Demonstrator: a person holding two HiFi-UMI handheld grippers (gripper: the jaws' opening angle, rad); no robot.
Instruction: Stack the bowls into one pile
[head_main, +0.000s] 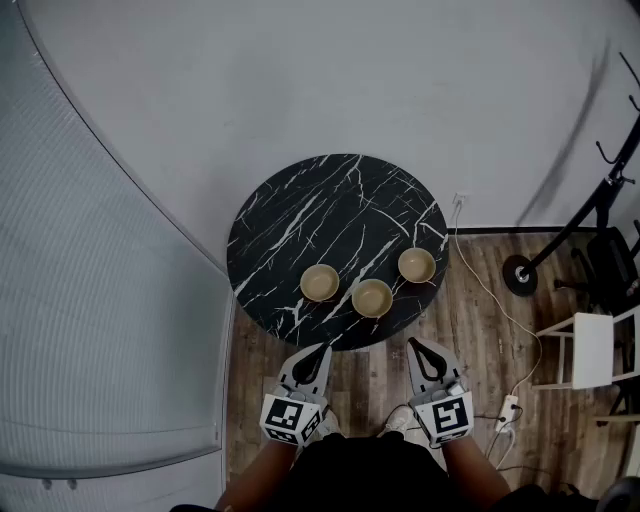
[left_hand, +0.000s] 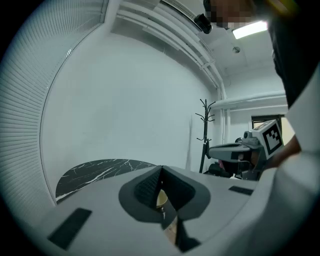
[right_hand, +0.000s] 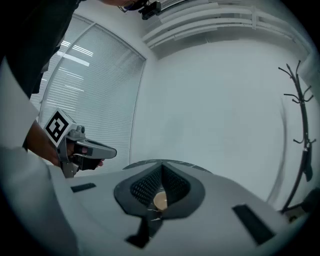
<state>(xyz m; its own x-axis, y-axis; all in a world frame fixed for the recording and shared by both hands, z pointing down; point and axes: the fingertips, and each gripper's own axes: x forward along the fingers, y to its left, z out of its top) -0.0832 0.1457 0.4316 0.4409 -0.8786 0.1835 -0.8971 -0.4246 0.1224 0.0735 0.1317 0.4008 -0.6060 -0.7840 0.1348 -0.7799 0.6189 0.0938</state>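
Note:
Three tan bowls stand apart on the near half of a round black marble table (head_main: 330, 215): a left bowl (head_main: 320, 283), a middle bowl (head_main: 372, 297) and a right bowl (head_main: 417, 265). My left gripper (head_main: 322, 351) hangs just short of the table's near edge, below the left bowl, shut and empty. Level with it, my right gripper (head_main: 417, 346) is shut and empty too, below the right bowl. In the left gripper view a sliver of bowl (left_hand: 161, 198) shows past the closed jaws. A bowl (right_hand: 160, 200) shows likewise in the right gripper view.
A white wall curves behind the table and ribbed blinds (head_main: 90, 300) fill the left. On the wood floor to the right lie a white cable (head_main: 497, 300), a coat stand base (head_main: 520, 274) and a white chair (head_main: 598, 348).

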